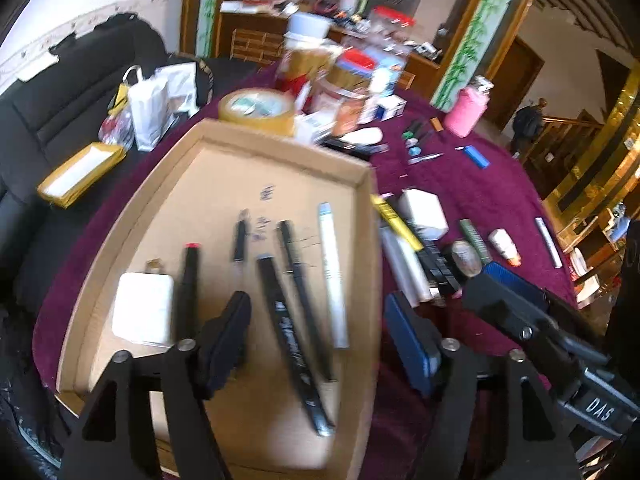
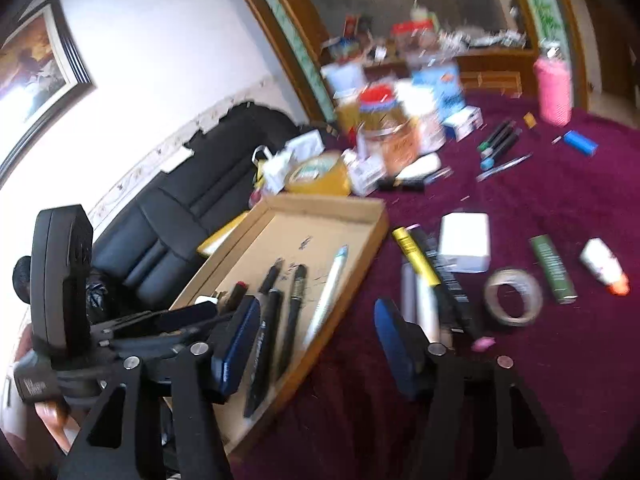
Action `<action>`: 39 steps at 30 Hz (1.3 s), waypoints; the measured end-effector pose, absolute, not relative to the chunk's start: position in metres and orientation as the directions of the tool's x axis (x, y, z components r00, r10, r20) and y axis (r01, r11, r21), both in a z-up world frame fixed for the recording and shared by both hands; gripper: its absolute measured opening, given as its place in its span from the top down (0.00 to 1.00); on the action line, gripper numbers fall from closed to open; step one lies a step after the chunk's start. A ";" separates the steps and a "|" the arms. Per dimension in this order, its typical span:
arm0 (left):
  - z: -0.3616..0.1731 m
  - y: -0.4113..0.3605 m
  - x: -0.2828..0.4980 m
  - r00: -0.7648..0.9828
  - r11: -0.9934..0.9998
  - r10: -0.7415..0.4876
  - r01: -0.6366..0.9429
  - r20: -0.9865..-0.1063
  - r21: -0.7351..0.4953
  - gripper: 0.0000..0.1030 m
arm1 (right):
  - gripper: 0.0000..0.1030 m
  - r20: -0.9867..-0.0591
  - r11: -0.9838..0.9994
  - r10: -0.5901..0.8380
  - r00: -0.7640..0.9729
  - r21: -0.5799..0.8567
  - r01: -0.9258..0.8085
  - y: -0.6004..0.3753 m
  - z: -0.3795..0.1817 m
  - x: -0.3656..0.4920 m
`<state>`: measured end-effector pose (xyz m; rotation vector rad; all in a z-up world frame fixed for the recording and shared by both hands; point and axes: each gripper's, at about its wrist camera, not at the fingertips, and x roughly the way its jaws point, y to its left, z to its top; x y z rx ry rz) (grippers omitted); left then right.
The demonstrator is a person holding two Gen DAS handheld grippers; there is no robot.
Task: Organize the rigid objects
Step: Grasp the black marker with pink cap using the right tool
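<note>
Matt brown cardboard tray (image 1: 168, 184); fuzzy maroon cloth (image 1: 472, 192); glossy tape roll (image 1: 258, 110).

My left gripper (image 1: 320, 340) is spread wide, its blue-padded fingers (image 1: 412, 344) far apart with nothing between them. My right gripper (image 2: 314, 344) is just as wide and holds nothing. The two sit side by side, close together, both tilted forward and down.
</note>
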<state>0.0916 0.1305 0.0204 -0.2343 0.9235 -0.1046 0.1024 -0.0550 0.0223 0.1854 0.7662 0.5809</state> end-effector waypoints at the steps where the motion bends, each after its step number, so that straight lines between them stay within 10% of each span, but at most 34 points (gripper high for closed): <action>1: 0.024 0.121 0.089 0.608 0.969 -0.195 0.000 -0.770 -0.246 0.29 | 0.31 -0.591 0.833 0.552 0.588 0.353 -0.426 -0.063 0.024 0.098; 13: 0.027 0.039 0.087 0.564 0.964 -0.257 0.091 -0.785 -0.251 0.27 | 0.24 -0.480 0.747 0.647 0.593 0.557 -0.364 -0.153 0.017 0.086; 31: 0.012 0.019 0.094 0.529 0.971 -0.229 0.066 -0.817 -0.230 0.27 | 0.24 -0.681 0.864 0.503 0.532 0.404 -0.301 -0.179 -0.003 0.136; 39: 0.008 0.044 0.100 0.526 0.961 -0.248 0.028 -0.814 -0.275 0.27 | 0.53 -0.748 0.849 0.503 0.433 0.333 -0.411 -0.129 -0.012 0.175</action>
